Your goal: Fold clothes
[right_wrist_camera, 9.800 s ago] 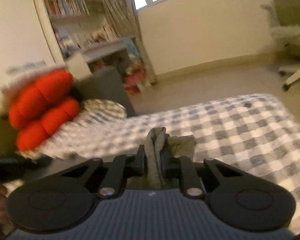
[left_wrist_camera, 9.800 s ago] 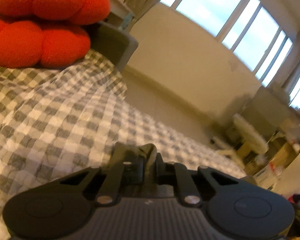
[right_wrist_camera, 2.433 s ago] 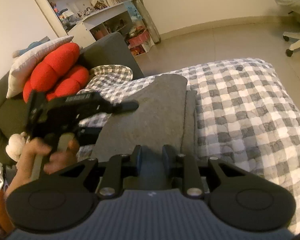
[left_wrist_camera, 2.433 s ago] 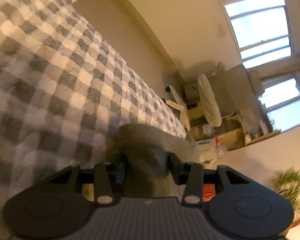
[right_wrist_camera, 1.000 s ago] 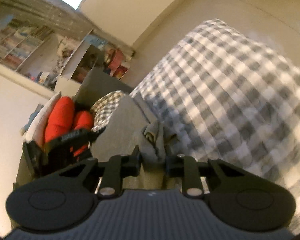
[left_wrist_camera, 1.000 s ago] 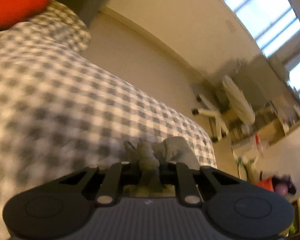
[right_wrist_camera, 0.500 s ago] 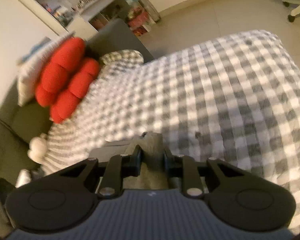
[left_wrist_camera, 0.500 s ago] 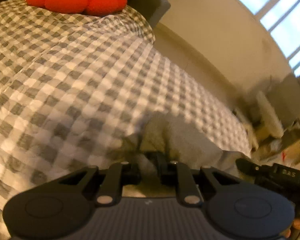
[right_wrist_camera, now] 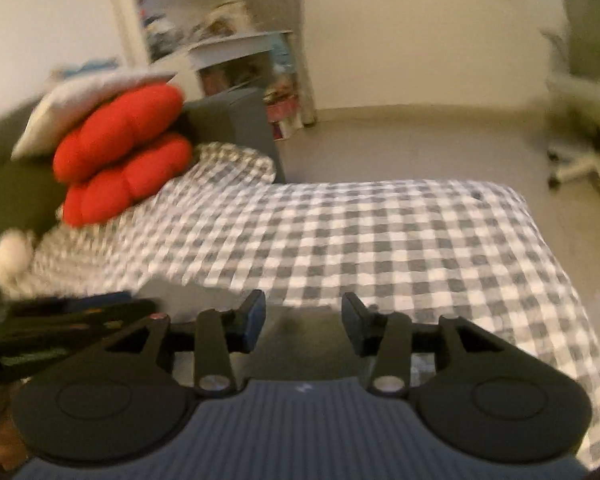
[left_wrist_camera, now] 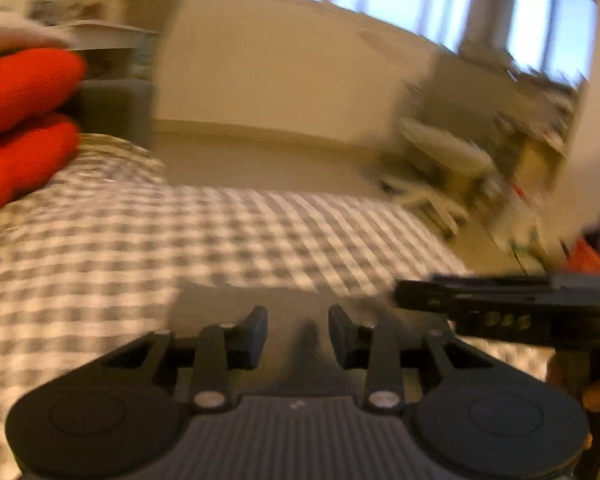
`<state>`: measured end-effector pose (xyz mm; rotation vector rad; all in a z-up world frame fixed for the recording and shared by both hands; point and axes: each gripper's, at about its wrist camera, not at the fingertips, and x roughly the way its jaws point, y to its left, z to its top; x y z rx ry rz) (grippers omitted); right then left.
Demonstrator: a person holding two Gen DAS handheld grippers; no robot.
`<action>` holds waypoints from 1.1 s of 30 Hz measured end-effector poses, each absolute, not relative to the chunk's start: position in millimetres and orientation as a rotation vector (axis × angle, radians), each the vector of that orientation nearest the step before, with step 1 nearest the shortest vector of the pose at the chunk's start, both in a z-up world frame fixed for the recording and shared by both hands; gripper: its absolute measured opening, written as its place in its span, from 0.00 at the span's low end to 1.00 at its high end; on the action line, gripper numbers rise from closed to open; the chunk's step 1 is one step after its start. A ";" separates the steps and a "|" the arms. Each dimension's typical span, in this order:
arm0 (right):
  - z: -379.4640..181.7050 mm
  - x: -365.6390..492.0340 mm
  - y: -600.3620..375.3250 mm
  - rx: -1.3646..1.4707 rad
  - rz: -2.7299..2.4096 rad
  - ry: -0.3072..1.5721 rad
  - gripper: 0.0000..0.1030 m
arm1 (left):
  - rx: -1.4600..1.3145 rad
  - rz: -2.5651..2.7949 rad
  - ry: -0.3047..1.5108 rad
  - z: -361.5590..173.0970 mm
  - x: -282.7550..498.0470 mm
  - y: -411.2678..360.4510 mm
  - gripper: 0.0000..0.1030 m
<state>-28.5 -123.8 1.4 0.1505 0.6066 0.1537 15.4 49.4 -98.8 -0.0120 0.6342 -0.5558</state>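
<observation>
A grey garment (left_wrist_camera: 220,304) lies flat on the checked bedspread (left_wrist_camera: 140,248), right under both grippers. My left gripper (left_wrist_camera: 298,332) hangs just over it with its jaws opening; no cloth is pinched between the pads. In the right wrist view the same garment (right_wrist_camera: 300,344) shows below my right gripper (right_wrist_camera: 303,320), whose jaws are also opening with only a bare gap between them. Each view catches the other tool beside it: the right gripper (left_wrist_camera: 500,308) at the right edge, the left gripper (right_wrist_camera: 60,320) at the left edge.
Red cushions (right_wrist_camera: 120,152) and a pale pillow (right_wrist_camera: 88,100) pile up on the dark sofa back at the far left. A bookshelf (right_wrist_camera: 220,40) stands behind. An office chair (right_wrist_camera: 584,152) is on the floor to the right of the checked cover's edge (right_wrist_camera: 560,272).
Both grippers were pinching bunched grey cloth; now their jaws are apart and the cloth lies flat beneath. Both views have rolled back to level and shifted across the bed.
</observation>
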 end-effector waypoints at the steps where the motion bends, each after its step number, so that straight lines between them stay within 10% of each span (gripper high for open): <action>1: -4.5 -26.7 -116.5 0.116 0.163 0.613 0.45 | 0.016 -0.552 0.638 -105.7 18.5 44.3 0.30; 12: -31.7 -11.7 -165.4 0.289 0.064 0.687 0.36 | -0.235 -0.321 0.726 -116.7 44.0 110.7 0.30; 21: -32.9 -38.8 -219.0 0.745 0.140 0.800 0.55 | -0.823 -0.462 0.994 -147.1 50.6 185.5 0.62; 33: -61.0 -45.5 -238.3 1.089 0.214 0.869 0.56 | -0.928 -0.491 1.104 -182.8 51.9 136.7 0.60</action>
